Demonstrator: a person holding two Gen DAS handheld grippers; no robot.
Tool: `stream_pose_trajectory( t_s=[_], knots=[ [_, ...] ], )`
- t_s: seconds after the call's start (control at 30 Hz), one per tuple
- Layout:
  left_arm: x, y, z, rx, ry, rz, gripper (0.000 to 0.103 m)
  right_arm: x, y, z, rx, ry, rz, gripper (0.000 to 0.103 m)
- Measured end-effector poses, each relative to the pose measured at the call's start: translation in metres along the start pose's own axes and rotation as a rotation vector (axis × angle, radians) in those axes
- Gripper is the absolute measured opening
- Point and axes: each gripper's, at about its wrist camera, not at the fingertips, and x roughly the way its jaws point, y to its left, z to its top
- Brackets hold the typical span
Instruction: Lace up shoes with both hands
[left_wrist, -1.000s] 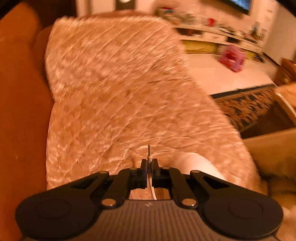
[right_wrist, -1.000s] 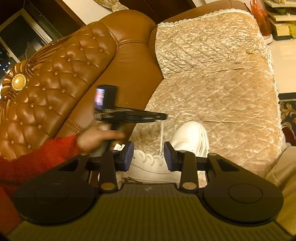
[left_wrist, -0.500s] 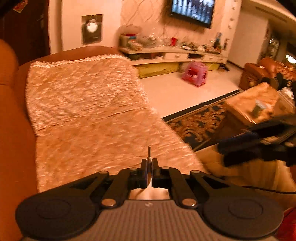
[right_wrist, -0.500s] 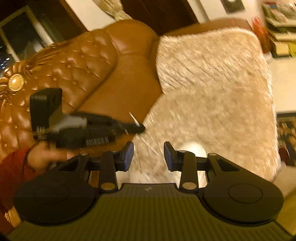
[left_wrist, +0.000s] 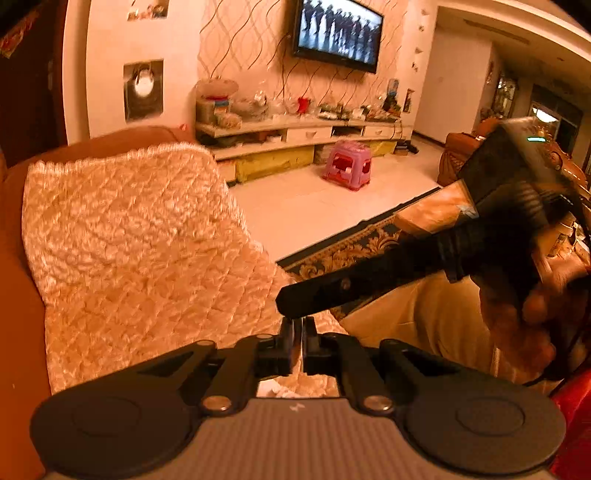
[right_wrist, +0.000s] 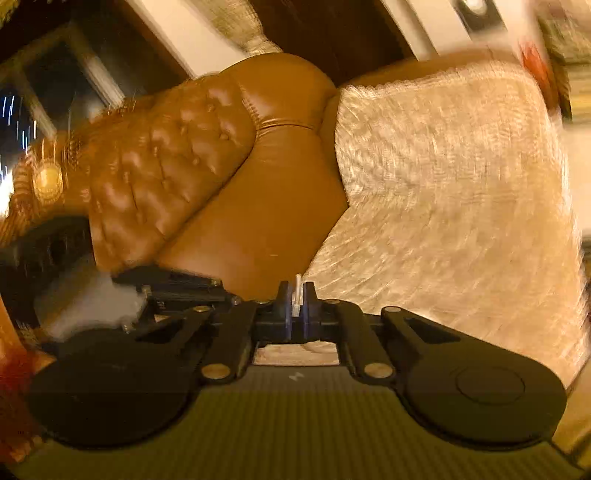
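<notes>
- Your right gripper (right_wrist: 296, 308) has its jaws pinched tight on the white tip of the lace (right_wrist: 296, 291), which stands up between the pads.
- Your left gripper (left_wrist: 297, 341) is shut to a thin slit; whether lace sits in it, you cannot tell.
- The shoe is out of view.
- Beyond lies the quilted cover (right_wrist: 443, 206) on the leather sofa (right_wrist: 207, 158).

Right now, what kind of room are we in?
Most likely a home living room: a wall-mounted television above a long cluttered cabinet, and a brown leather sofa with a quilted cover.
</notes>
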Motion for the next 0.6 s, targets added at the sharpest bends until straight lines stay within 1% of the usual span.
stream_pose_trajectory(
  t_s=[0.03, 0.1, 0.13, 0.17, 0.2, 0.27, 0.3, 0.33, 0.43, 0.5, 0.57, 0.6],
  knots=[
    [-0.001, -0.001, -0.001, 0.007, -0.010, -0.002, 0.006, -0.001, -0.016, 0.000, 0.136, 0.008, 0.067, 0.005],
    [-0.003, -0.004, -0.002, 0.021, -0.023, -0.008, 0.007, -0.003, -0.045, -0.004, 0.368, 0.018, 0.186, 0.005],
    [-0.002, -0.006, -0.003, 0.029, -0.020, -0.009, 0.009, -0.004, -0.055, -0.008, 0.448, 0.019, 0.225, 0.005],
    [-0.002, -0.007, -0.003, 0.036, -0.020, -0.004, 0.011, -0.005, -0.061, -0.010, 0.491, 0.021, 0.243, 0.005],
    [-0.002, -0.009, -0.003, 0.044, -0.022, 0.001, 0.014, -0.005, -0.065, -0.013, 0.520, 0.023, 0.256, 0.005],
    [-0.002, -0.011, -0.005, 0.047, -0.026, -0.001, 0.014, -0.007, -0.069, -0.017, 0.553, 0.022, 0.267, 0.005],
    [-0.002, -0.011, -0.006, 0.039, -0.028, 0.000, 0.013, -0.008, -0.069, -0.017, 0.549, 0.017, 0.255, 0.005],
    [-0.002, -0.010, -0.006, 0.032, -0.024, -0.006, 0.009, -0.009, -0.070, -0.017, 0.545, 0.012, 0.246, 0.005],
    [-0.002, -0.009, -0.006, 0.030, -0.008, -0.010, 0.004, -0.008, -0.071, -0.020, 0.554, 0.022, 0.251, 0.005],
    [-0.002, -0.009, -0.006, 0.039, -0.001, -0.004, 0.004, -0.006, -0.074, -0.022, 0.570, 0.030, 0.255, 0.005],
    [-0.005, -0.009, -0.006, 0.041, 0.007, -0.017, 0.003, -0.007, -0.076, -0.023, 0.586, 0.029, 0.246, 0.005],
    [-0.006, -0.010, -0.006, 0.051, 0.011, -0.005, 0.003, -0.007, -0.078, -0.023, 0.598, 0.027, 0.233, 0.008]
  ],
)
